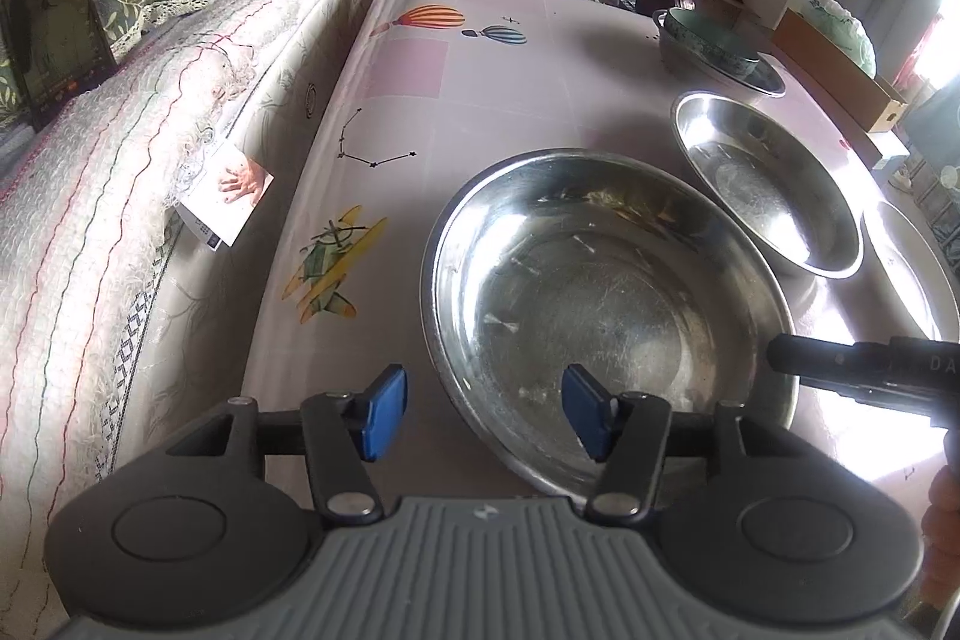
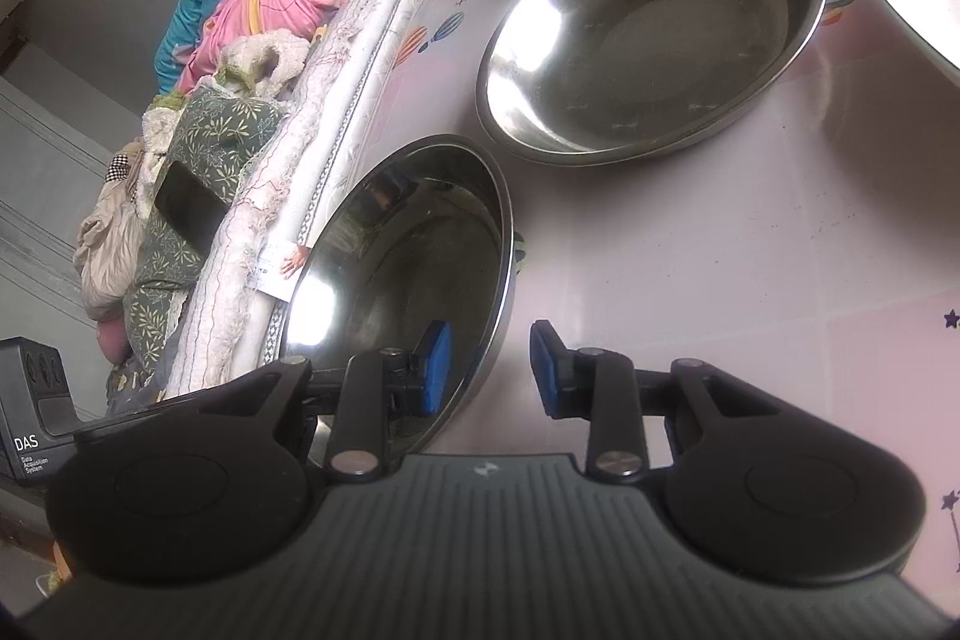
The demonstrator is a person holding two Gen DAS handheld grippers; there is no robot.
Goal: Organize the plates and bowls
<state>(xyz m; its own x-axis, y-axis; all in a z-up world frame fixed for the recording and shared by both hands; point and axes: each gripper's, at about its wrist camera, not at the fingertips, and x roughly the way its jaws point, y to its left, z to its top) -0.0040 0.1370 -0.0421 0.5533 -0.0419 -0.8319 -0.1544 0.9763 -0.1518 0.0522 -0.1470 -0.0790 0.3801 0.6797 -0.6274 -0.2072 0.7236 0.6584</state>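
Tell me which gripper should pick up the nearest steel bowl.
Probably either: both straddle its rim. The left gripper has one pad inside the big steel bowl and one outside. The right gripper likewise straddles the opposite rim with a narrower gap, so right looks slightly readier.

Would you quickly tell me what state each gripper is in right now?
Left gripper: open, pads astride the near rim of the large steel bowl, not pressing it.
Right gripper: open, astride that bowl's rim, holding nothing.

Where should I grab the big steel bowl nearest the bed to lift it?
Pinch the thin rim of the big steel bowl at its near edge, coming down from above with one pad inside the wall and one outside. It is too wide to span, and that edge lies nearest.
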